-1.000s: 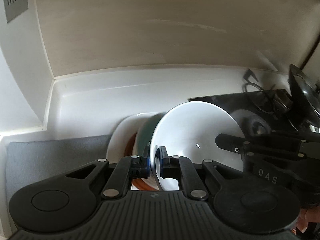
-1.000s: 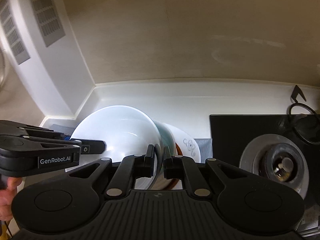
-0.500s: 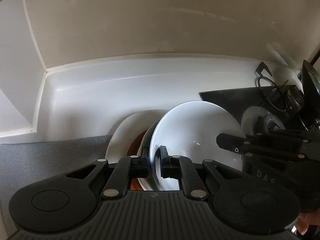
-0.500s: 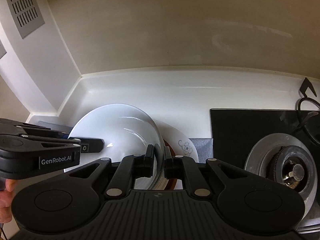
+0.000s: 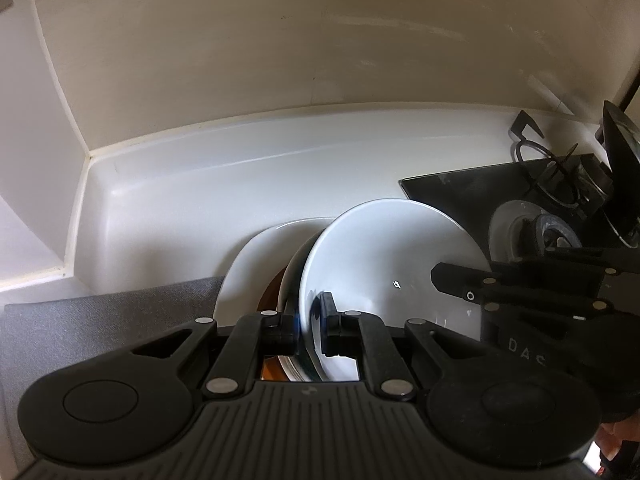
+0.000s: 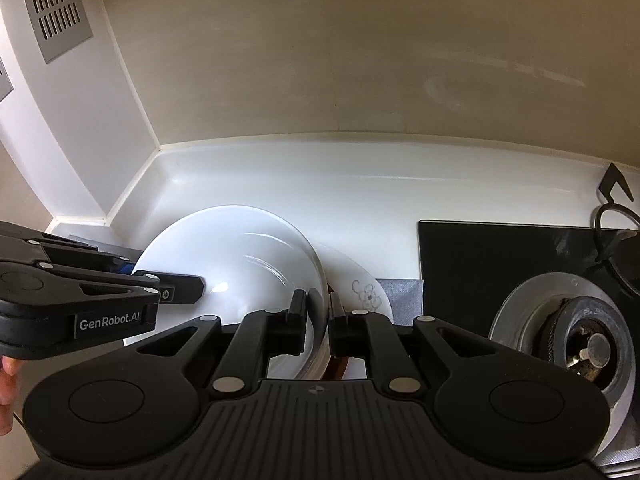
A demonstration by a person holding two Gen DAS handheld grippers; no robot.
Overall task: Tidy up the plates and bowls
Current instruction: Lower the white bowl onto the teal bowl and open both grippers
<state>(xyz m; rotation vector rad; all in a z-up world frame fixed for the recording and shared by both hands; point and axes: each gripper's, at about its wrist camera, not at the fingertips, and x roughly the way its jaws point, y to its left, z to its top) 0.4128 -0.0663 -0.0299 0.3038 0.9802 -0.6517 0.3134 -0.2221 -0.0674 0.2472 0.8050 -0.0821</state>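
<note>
Left gripper (image 5: 311, 326): clamped on rim of white bowl (image 5: 384, 264) | bowl: held over plate (image 6: 366, 294) stack on worktop (image 6: 320, 184) | right gripper (image 6: 318, 322): clamped on opposite rim | advice: lower level, both sides together, release simultaneously.

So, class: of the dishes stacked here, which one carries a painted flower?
The white plate lying under the stack, to the right of the plain white bowl that both grippers clamp; a grey flower marks its rim.
</note>
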